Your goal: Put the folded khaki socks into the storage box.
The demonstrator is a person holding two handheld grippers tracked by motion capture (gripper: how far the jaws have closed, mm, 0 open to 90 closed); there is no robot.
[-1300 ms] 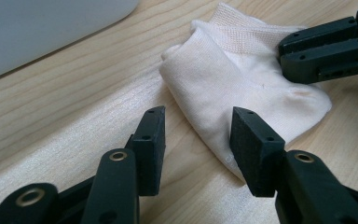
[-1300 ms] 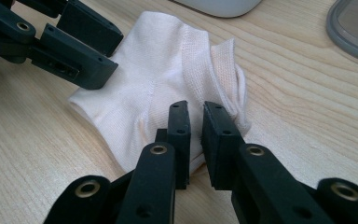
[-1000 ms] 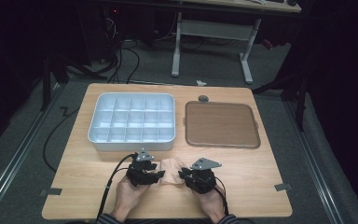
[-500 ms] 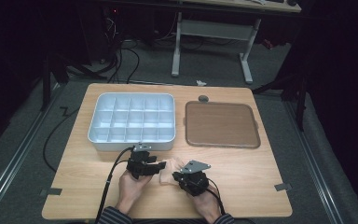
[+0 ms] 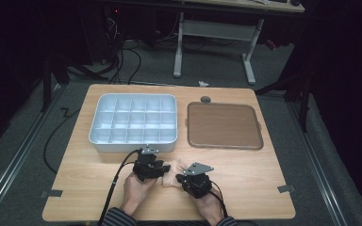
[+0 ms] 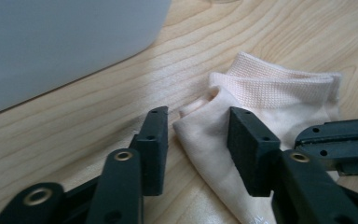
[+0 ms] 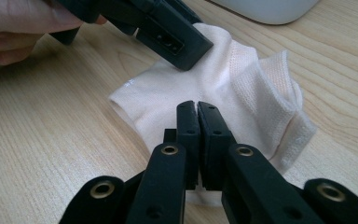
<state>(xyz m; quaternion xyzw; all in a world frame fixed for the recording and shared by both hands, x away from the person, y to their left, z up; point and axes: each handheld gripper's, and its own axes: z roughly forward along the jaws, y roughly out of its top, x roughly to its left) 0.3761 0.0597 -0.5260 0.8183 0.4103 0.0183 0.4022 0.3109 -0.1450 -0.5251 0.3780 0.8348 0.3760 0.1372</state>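
A white plastic organizer box (image 5: 134, 123), divided into a grid of small compartments, stands at the table's (image 5: 264, 179) left rear; no contents can be made out in it. Beside it lies a shallow brown tray (image 5: 224, 125) with rounded corners. The pale peach sock (image 7: 223, 88), soft knit with a ribbed cuff, lies crumpled on the light wood-grain tabletop near the front edge, between the two tools. The left gripper (image 6: 198, 135) straddles one fold of the sock; its jaws, just closing, stand apart with fabric between them. The right gripper (image 7: 198, 109) is pinched tight, jaws together over the sock's edge.
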